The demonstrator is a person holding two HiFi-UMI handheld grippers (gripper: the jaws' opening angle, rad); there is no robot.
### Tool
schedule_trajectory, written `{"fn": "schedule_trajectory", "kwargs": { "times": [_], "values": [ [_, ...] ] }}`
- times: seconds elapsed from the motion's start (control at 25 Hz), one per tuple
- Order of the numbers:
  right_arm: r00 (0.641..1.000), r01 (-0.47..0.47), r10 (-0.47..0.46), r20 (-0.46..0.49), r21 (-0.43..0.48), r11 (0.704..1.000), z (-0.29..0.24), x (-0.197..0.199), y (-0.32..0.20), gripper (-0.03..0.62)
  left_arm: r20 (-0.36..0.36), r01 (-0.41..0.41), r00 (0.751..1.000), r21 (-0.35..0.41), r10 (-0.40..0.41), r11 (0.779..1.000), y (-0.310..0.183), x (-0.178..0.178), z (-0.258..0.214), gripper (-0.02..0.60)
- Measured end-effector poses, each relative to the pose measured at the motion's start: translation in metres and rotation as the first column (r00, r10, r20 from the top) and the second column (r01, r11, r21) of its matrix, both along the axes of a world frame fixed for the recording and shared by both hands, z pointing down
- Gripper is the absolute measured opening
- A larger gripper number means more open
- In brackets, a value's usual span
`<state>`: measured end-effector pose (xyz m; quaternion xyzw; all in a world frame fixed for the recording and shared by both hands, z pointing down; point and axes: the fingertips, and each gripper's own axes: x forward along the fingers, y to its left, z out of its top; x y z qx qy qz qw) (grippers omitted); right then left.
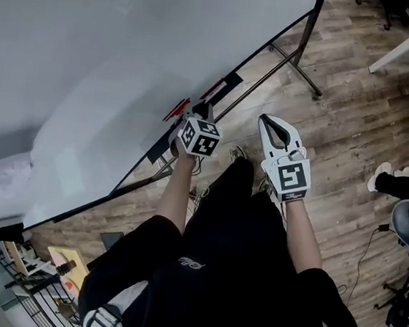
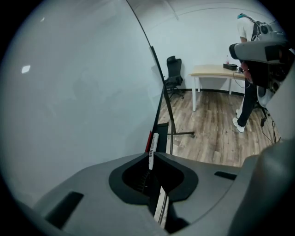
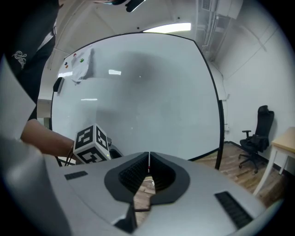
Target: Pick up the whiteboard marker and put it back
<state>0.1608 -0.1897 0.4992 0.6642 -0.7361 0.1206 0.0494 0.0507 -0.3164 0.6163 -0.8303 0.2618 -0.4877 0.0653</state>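
With left gripper (image 2: 151, 156) pinched on whiteboard marker (image 2: 154, 142), align along tray (image 1: 228, 83), settle beside red marker (image 2: 148, 138) there; right gripper (image 3: 148, 156) pressed together, empty.

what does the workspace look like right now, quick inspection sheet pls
surface: whiteboard, no writing seen; wood floor below it
job's things: marker held in the left gripper, its end sticking out past the jaws
clutter: red pen at the whiteboard's lower edge
grippers: left gripper shut on the marker; right gripper shut, nothing in it
cables: thin cable on the floor at the right
surroundings: chair, table, a person standing by the table
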Motion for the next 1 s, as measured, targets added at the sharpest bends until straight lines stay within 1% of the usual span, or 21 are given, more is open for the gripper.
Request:
{"fn": "schedule_trajectory", "kwargs": {
  "times": [0.12, 0.16, 0.24, 0.4, 0.56, 0.68, 0.92, 1.0],
  "values": [
    [1.000, -0.016, 0.016, 0.000, -0.027, 1.000, 0.014, 0.009, 0.000, 0.003, 0.033, -0.009, 0.999, 0.000, 0.009, 1.000, -0.007, 0.007, 0.016, 0.014],
    [1.000, -0.019, 0.019, 0.003, -0.028, 0.999, 0.016, 0.012, -0.002, 0.003, 0.043, -0.009, 0.999, 0.000, 0.009, 1.000, -0.009, 0.010, 0.021, 0.025],
    [1.000, -0.025, 0.026, 0.012, -0.028, 0.999, 0.019, 0.017, -0.004, 0.003, 0.070, -0.005, 0.998, -0.012, 0.006, 1.000, -0.014, 0.012, 0.032, 0.083],
    [0.999, -0.044, 0.045, 0.020, -0.040, 0.998, 0.023, 0.026, -0.004, 0.003, 0.118, -0.010, 0.993, -0.034, 0.014, 0.999, -0.020, 0.014, 0.042, 0.097],
    [0.997, -0.071, 0.072, 0.015, -0.050, 0.996, 0.029, 0.034, -0.001, 0.003, 0.167, -0.035, 0.985, -0.062, 0.045, 0.997, -0.019, 0.015, 0.057, 0.098],
    [0.997, -0.081, 0.082, 0.013, -0.048, 0.996, 0.028, 0.040, 0.001, 0.003, 0.199, -0.032, 0.979, -0.067, 0.045, 0.997, -0.019, 0.016, 0.064, 0.098],
    [0.995, -0.094, 0.095, 0.014, -0.060, 0.994, 0.031, 0.042, 0.007, 0.003, 0.189, -0.003, 0.982, -0.037, 0.010, 0.999, -0.024, 0.020, 0.068, 0.089],
    [0.995, -0.097, 0.098, 0.017, -0.061, 0.993, 0.032, 0.041, 0.009, 0.003, 0.192, 0.000, 0.981, -0.043, 0.008, 0.999, -0.024, 0.022, 0.071, 0.070]
  ]
}}
